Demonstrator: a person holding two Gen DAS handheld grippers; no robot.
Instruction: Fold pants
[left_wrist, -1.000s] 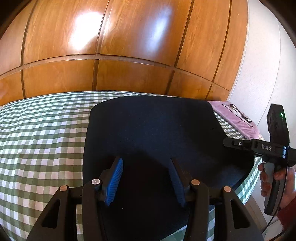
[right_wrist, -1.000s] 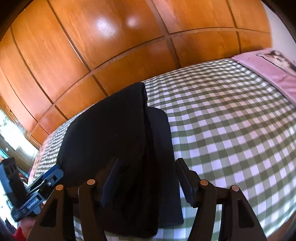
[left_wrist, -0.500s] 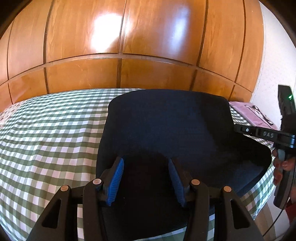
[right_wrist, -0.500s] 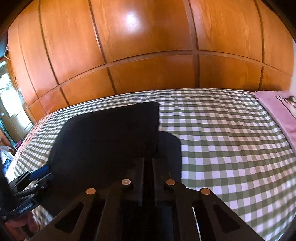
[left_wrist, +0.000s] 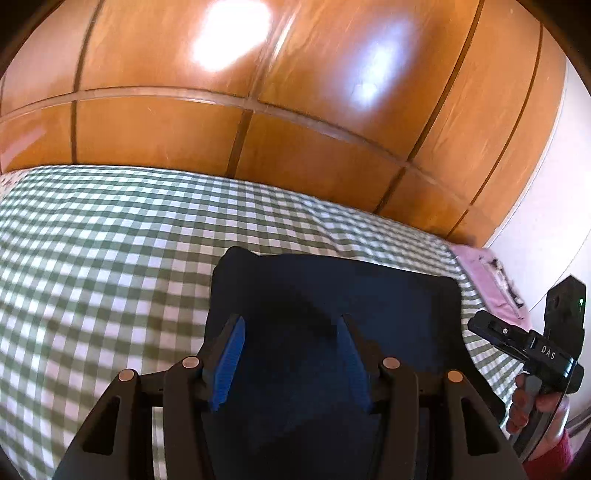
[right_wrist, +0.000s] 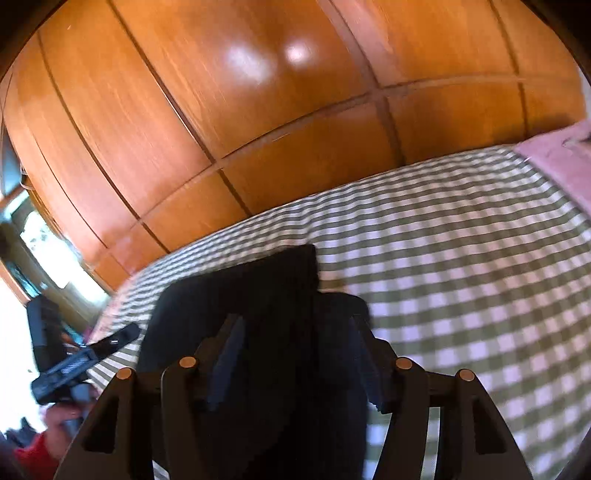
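**Pants lie folded on checked bed as both claws hang open above them**

Pants (left_wrist: 332, 306), dark navy and already doubled into a thick rectangle, rest on the near part of the green-and-white checked bed (left_wrist: 110, 240), with the wooden wardrobe (left_wrist: 295, 92) behind and a pink pillow (left_wrist: 487, 280) at the far right. My left claw (left_wrist: 291, 354) stands about half open over the near edge of the bundle, its blue pads clear of the cloth and gripping nothing. My right claw (right_wrist: 295, 354) is opening at this moment; the cloth shows between its fingers from above, but the pads do not press on it, so I judge it holds nothing.

In the right wrist view, a narrower under-layer (right_wrist: 343, 310) pokes out to the right of the top fold. I judge the fabric soft, limp and light, likely to sag and slide out of line if lifted by one point. The safest hold, as I see it, is a pinch through all layers at the two near corners, one claw on each, so the stack moves as one. The fold looks close to finished; only squaring that stray layer seems left.
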